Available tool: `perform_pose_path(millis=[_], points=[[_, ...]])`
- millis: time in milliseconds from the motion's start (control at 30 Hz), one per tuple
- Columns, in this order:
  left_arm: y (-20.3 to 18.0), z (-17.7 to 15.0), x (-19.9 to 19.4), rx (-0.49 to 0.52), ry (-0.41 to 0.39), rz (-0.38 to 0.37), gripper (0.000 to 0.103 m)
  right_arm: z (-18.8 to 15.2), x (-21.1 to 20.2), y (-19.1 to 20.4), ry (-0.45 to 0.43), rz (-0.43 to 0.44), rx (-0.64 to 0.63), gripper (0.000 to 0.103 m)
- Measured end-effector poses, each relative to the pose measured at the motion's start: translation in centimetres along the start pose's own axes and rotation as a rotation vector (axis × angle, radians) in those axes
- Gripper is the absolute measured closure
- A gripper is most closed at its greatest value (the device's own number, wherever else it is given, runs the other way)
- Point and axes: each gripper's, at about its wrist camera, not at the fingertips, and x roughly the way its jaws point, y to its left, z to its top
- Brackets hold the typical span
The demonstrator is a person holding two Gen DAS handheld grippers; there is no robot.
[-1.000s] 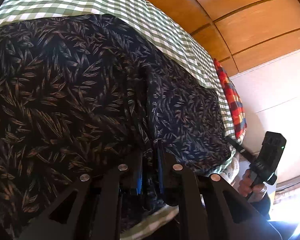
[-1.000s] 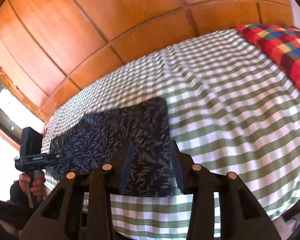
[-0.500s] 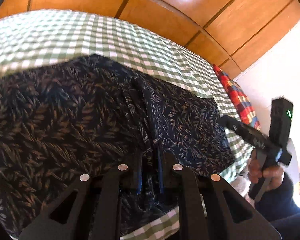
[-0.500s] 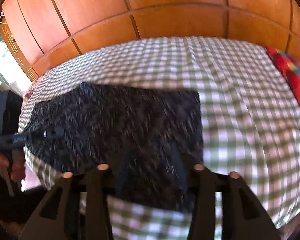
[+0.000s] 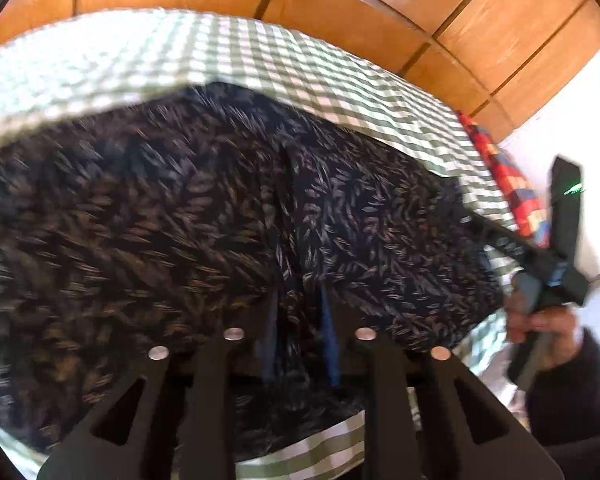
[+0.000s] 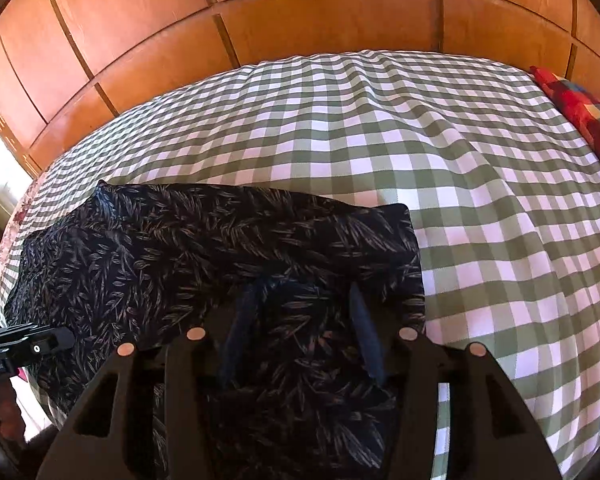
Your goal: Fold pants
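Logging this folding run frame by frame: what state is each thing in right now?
pants: lying on the bed, partly folded, with a vertical crease.
left tongs: slightly parted over the crease, grip unclear through blur.
right tongs: open above the pants' near edge.
checked bedsheet: spread out, mildly rippled.

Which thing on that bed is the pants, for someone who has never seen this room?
Find the bed's green-and-white checked sheet below the wooden panelled wall. The pants lie flat near its front edge. They are the only dark fabric there, navy with a small leaf print, unlike the red patchwork cloth at the far right.
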Motion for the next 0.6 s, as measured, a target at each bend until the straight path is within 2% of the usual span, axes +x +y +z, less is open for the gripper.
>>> perform_pose_path(millis=[100, 167, 300, 433, 600], points=[[-0.4, 0.0, -1.4, 0.023, -0.051, 0.076, 0.079, 0.5, -1.6, 1.5, -0.032, 0.005, -0.007, 0.05], [-0.4, -0.1, -2.1, 0.033, -0.071, 0.102, 0.079, 0.8, -2.8, 2.6, -0.068, 0.044, -0.027, 0.05], [-0.4, -0.5, -3.0, 0.05, -0.092, 0.13, 0.079, 1.4, -3.4, 5.2, -0.075, 0.116, -0.088, 0.052], [-0.1, -1.2, -3.6, 0.055, -0.092, 0.139, 0.079, 1.8, -2.6, 8.2, -0.042, 0.198, -0.144, 0.062], [-0.1, -1.9, -3.1, 0.058, -0.08, 0.162, 0.079, 1.9, -0.1, 11.2, 0.016, 0.238, -0.191, 0.064]])
